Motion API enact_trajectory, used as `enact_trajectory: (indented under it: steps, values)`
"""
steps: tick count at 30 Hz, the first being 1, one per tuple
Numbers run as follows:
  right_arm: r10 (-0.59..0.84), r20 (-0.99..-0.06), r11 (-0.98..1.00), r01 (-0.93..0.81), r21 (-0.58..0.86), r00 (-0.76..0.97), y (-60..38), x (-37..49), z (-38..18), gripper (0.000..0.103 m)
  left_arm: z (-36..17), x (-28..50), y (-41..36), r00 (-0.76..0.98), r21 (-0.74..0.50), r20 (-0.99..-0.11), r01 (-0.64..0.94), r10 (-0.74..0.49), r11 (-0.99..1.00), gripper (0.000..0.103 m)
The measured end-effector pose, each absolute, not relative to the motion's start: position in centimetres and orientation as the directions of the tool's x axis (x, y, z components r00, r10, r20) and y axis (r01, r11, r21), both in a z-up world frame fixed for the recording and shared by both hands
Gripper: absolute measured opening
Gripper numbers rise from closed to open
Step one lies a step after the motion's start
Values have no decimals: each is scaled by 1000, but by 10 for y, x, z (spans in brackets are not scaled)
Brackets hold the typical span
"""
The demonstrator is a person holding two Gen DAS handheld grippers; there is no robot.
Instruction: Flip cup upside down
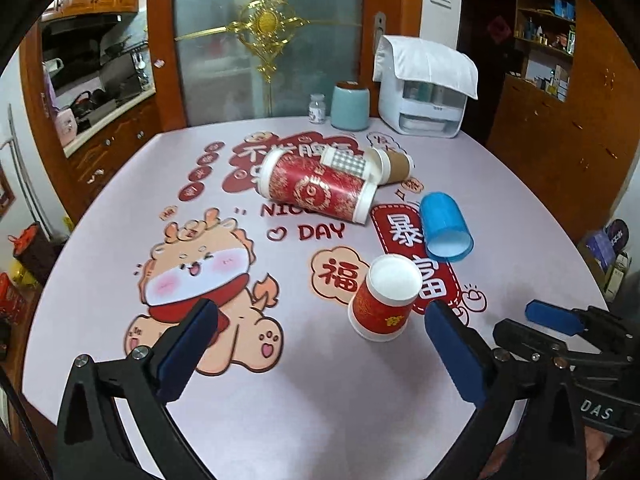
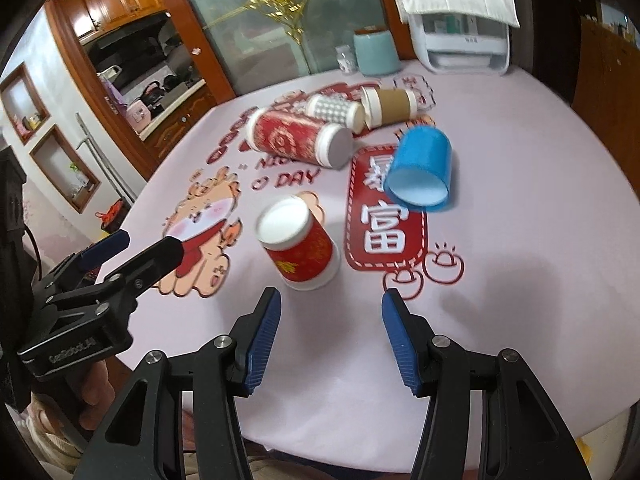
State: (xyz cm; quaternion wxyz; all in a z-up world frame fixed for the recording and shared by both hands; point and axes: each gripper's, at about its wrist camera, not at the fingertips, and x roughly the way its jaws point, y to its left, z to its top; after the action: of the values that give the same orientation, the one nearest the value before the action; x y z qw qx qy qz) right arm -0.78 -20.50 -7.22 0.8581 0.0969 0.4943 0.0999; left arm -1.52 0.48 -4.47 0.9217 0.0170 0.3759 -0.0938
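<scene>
A small red paper cup stands upside down on the table, its white base up. A blue plastic cup lies on its side just beyond it. My left gripper is open and empty, with the red cup just ahead between its fingers, near the right one. My right gripper is open and empty, a little short of the red cup. The left gripper also shows in the right wrist view, and the right gripper in the left wrist view.
A tall red cup, a checked cup and a brown-sleeved cup lie on their sides mid-table. A teal canister, a small jar and a white appliance stand at the far edge.
</scene>
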Motion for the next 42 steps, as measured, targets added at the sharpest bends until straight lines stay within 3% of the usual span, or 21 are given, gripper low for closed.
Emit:
enact_trajectory:
  steps: [13,17,23,32,42]
  values:
    - [219,-774,975,-110,191,594,-194,-23,-2,62,-12,-25,-1,708,-5,-697,153,-113,988,102]
    - [211,-733,976,-98,194,646,-199,-29,27,70,5,-28,-1,732,-5,-673,138,-105,990,102]
    - [211,-687,975,-97,201,695,-200,-40,62,73,20,-34,-1,769,5,-634,103,-77,995,102]
    - [171,-665,983,-86,159,727,-195,-46,71,74,25,-40,-4,797,9,-601,76,-56,997,102]
    - [172,-673,983,-85,161,719,-196,-43,64,74,19,-34,-3,778,4,-626,57,-42,998,102]
